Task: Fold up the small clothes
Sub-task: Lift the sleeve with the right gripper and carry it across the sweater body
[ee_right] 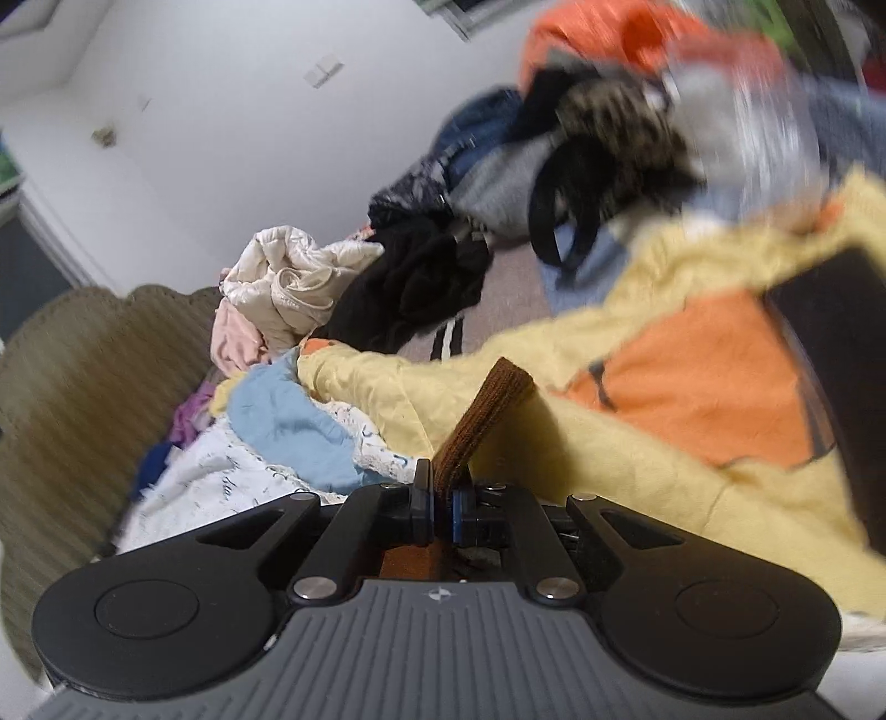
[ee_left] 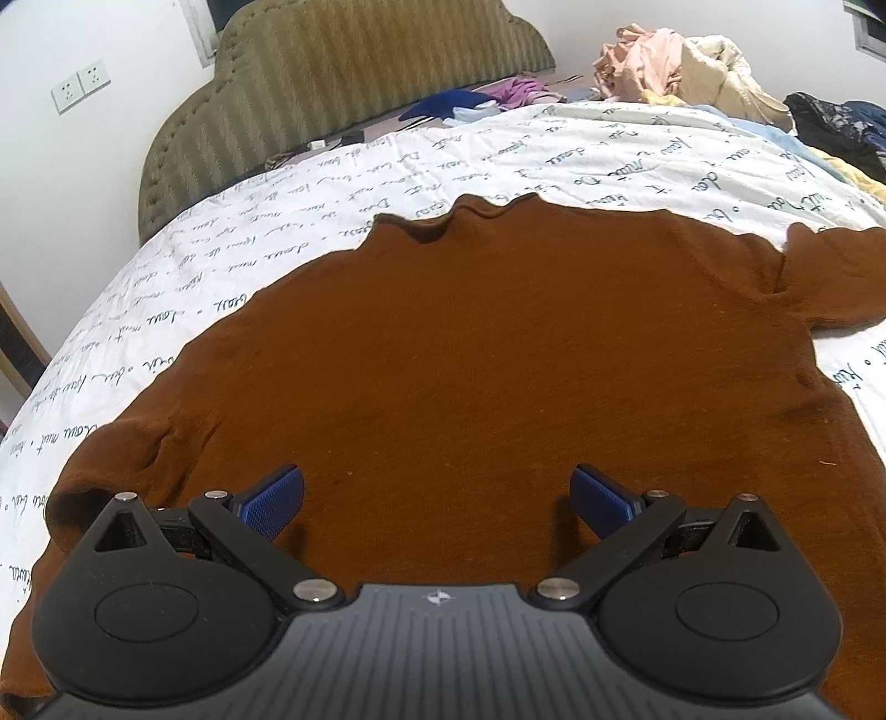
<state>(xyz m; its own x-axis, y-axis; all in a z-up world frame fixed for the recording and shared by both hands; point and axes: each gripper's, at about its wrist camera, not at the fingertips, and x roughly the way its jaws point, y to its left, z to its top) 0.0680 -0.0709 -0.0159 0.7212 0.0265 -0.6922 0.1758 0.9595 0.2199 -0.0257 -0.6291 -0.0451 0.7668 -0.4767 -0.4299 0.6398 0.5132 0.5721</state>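
Brown shirt [ee_left: 470,354] flat on bed [ee_left: 232,232], left gripper [ee_left: 437,498] jaws wide above it, right gripper [ee_right: 441,498] jaws clamping brown shirt's ribbed edge [ee_right: 487,410]

White walls [ee_left: 111,33], twin sockets [ee_left: 80,86] far left, olive padded headboard [ee_left: 332,72] at the bed's far end, script-print sheet [ee_left: 277,199].

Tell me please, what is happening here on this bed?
A person is folding a brown shirt that lies spread flat on the printed bed sheet. The right hand-held gripper is shut on a ribbed edge of the brown fabric. The left hand-held gripper hangs open over the lower part of the shirt and holds nothing. A pile of other clothes waits beside it, not yet folded.
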